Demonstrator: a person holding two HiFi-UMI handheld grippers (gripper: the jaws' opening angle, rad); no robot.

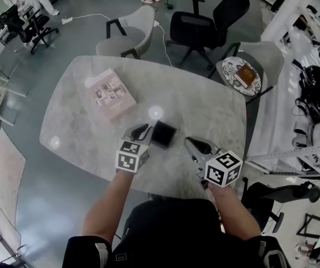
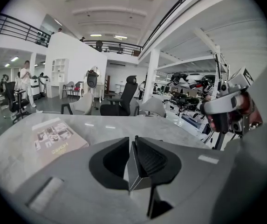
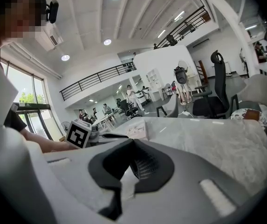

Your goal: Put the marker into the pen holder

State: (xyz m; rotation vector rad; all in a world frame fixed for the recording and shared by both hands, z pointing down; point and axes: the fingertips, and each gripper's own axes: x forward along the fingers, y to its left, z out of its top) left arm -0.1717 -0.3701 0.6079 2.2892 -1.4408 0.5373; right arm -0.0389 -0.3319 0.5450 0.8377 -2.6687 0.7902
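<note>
Grey marble table point(image 1: 76, 121) in an open-plan workshop, ringed by office chairs point(image 1: 204, 27): a person stands at its near edge with a gripper in each hand. Between the two tools, close to the middle of the near edge, sits the black square pen holder point(image 1: 163, 134). A pale booklet point(image 1: 110, 94) lies toward the far left corner. The left gripper point(image 1: 146, 129) points its tips at the holder's left side, just beside it, while the right gripper point(image 1: 190, 142) aims in from the right, a little apart from it. Both tools' own cameras show the jaws pressed together with nothing between them — neither carries anything. No marker can be made out anywhere on the table, and the holder's dark interior gives nothing away from above. Judging by that, the marker is most likely already inside the pen holder and the job is at or near its end — if not, it lies out of sight and the pick-up has yet to begin.
</note>
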